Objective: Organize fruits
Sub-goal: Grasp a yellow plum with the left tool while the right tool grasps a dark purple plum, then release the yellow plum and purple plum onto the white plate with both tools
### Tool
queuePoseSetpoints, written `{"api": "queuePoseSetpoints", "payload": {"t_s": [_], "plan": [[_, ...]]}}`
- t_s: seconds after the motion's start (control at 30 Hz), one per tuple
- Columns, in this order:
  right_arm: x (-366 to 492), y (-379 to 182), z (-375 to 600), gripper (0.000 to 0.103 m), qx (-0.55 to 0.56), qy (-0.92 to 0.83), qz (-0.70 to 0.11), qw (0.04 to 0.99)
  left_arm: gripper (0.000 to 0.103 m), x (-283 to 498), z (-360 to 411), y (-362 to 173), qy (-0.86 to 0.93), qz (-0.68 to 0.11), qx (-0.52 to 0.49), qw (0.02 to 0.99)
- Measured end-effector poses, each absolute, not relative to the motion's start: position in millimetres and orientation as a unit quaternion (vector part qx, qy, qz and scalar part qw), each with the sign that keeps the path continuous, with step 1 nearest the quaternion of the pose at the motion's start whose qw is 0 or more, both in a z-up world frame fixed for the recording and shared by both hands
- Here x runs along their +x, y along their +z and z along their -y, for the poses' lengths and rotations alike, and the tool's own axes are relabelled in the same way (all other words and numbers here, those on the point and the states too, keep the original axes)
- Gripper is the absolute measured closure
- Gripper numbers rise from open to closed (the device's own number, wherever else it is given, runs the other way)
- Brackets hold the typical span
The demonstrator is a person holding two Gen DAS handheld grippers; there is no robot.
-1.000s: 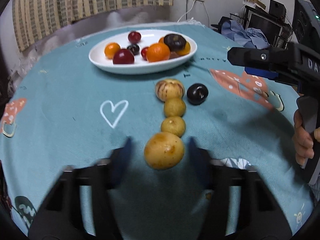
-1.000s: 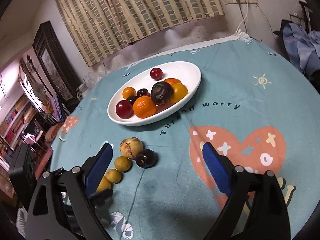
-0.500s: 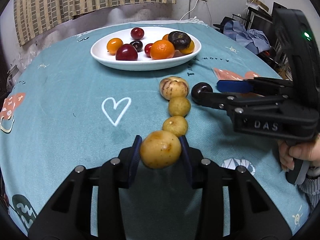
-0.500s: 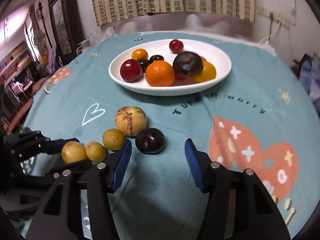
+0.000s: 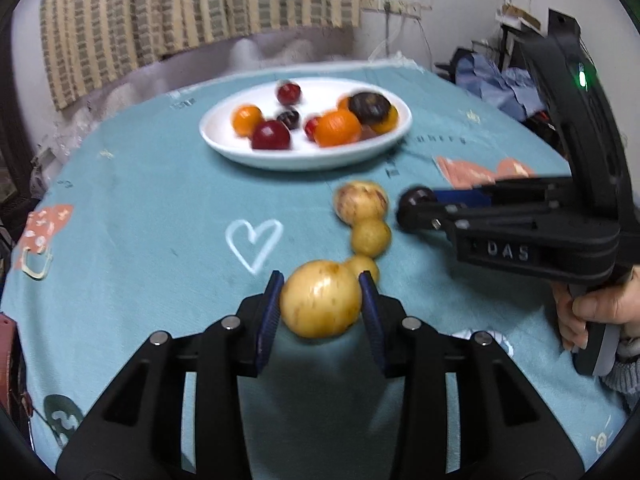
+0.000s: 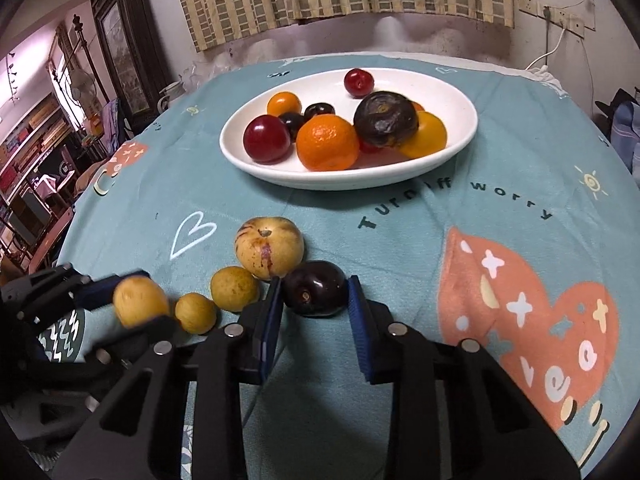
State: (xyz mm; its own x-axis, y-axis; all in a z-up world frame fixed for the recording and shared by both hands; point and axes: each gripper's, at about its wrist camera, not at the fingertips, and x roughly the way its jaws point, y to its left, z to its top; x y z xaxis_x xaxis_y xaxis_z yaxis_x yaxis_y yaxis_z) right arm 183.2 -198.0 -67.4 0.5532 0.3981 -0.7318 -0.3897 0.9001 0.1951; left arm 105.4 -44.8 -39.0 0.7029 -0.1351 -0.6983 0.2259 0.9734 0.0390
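Note:
My left gripper (image 5: 321, 305) is shut on a large yellow fruit (image 5: 320, 300) and holds it just above the teal tablecloth; it also shows in the right wrist view (image 6: 140, 300). My right gripper (image 6: 314, 300) is closed around a dark plum (image 6: 314, 288) that rests on the cloth, its pads touching both sides. Beside the plum lie a striped pale melon (image 6: 269, 252) and two small yellow fruits (image 6: 234, 289) (image 6: 196, 313) in a row. A white oval plate (image 6: 456, 96) behind holds oranges, red plums and dark fruits.
The round table's edge curves along the left and back. A striped curtain hangs behind the table. Dark furniture stands at the left in the right wrist view, and clothes and equipment at the right in the left wrist view.
My left gripper closed on the large yellow fruit and lifted it slightly. My right gripper came down to the dark plum and closed its jaws around it.

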Motion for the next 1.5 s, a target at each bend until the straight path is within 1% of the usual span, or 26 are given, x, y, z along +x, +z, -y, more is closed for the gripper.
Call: {"api": "queuePoseSetpoints", "payload": {"t_s": [0.2, 0.67, 0.83, 1.0, 1.1, 1.3, 1.4, 1.47, 1.5], "plan": [[177.7, -62.1, 203.7, 0.071, 0.012, 0.215, -0.401, 0.891, 0.064, 101.0, 32.5, -22.3, -0.060, -0.332, 0.050, 0.940], [163.1, -36.9, 212.3, 0.071, 0.030, 0.213, -0.352, 0.911, 0.064, 100.4, 26.1, -12.7, -0.034, -0.309, 0.052, 0.949], [171.6, -15.7, 216.4, 0.071, 0.041, 0.211, -0.327, 0.920, 0.065, 123.7, 24.0, 4.0, -0.030, -0.293, 0.053, 0.954], [205.4, 3.7, 215.7, 0.071, 0.035, 0.201, -0.318, 0.926, 0.065, 163.2, 35.6, 27.7, -0.025, -0.265, 0.081, 0.960], [225.4, 13.0, 213.2, 0.070, 0.039, 0.203, -0.308, 0.929, 0.065, 182.6, 39.5, 30.2, -0.026, -0.261, 0.084, 0.961], [232.5, 8.9, 214.3, 0.070, 0.058, 0.216, -0.303, 0.927, 0.065, 199.7, 28.9, 18.3, -0.037, -0.276, 0.065, 0.958], [229.3, 2.3, 211.8, 0.070, 0.049, 0.222, -0.315, 0.922, 0.061, 192.7, 11.8, 6.9, -0.053, -0.314, 0.049, 0.947], [227.8, 1.5, 211.6, 0.070, 0.051, 0.223, -0.316, 0.921, 0.054, 175.6, -3.4, -2.4, -0.061, -0.334, 0.031, 0.940], [226.8, 1.5, 210.6, 0.070, 0.051, 0.224, -0.317, 0.920, 0.052, 169.8, -6.7, -5.5, -0.061, -0.338, 0.027, 0.939]]}}
